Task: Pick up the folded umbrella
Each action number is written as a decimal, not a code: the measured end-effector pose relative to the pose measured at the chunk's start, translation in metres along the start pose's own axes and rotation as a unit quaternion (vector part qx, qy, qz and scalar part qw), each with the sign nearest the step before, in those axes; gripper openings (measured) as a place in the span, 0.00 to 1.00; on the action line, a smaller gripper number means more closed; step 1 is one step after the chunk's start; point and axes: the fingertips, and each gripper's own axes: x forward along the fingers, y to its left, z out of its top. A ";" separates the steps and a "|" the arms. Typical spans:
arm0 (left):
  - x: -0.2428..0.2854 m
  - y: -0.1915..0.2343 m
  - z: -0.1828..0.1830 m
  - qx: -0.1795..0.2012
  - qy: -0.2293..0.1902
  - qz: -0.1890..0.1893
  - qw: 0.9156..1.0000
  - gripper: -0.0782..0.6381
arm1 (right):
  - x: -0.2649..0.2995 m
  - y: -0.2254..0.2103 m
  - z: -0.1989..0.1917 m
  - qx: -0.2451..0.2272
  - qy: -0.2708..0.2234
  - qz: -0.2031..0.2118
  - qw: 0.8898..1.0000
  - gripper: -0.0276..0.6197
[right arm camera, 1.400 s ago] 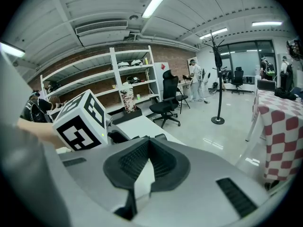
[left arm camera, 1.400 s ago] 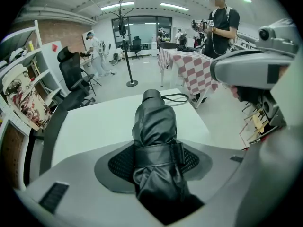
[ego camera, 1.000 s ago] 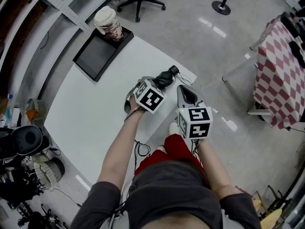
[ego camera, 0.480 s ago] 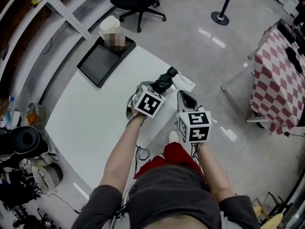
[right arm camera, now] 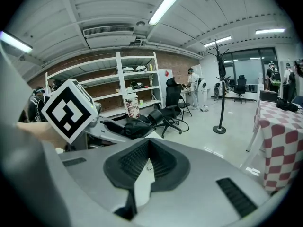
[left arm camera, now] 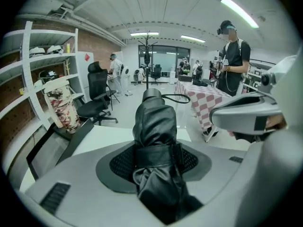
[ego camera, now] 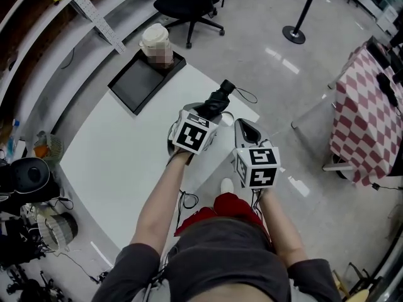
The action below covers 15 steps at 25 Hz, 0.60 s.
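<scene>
The black folded fabric umbrella (left arm camera: 154,126) is clamped by the left gripper (ego camera: 201,112) and should be lifted steadily off the white table (ego camera: 119,162). The right gripper (ego camera: 246,128) is closed and empty.

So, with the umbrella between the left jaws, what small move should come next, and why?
Probably lift the left gripper straight up a little, grip unchanged. Its jaws press on the folded umbrella near its strap, and in the head view the end with the cord loop reaches over the white table's far edge, so a short rise should show that it hangs free.
</scene>
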 end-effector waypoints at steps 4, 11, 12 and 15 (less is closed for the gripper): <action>-0.011 0.003 0.010 -0.006 -0.020 0.006 1.000 0.42 | -0.002 0.005 0.008 -0.006 -0.009 0.001 1.000 0.07; -0.034 0.003 0.030 -0.021 -0.068 0.014 0.997 0.42 | -0.008 0.010 0.020 -0.012 -0.023 0.006 1.000 0.07; -0.038 0.003 0.032 -0.024 -0.074 0.016 0.997 0.42 | -0.009 0.011 0.022 -0.013 -0.025 0.008 1.000 0.07; -0.047 0.006 0.037 -0.034 -0.093 0.021 0.995 0.42 | -0.010 0.014 0.026 -0.016 -0.032 0.011 0.999 0.07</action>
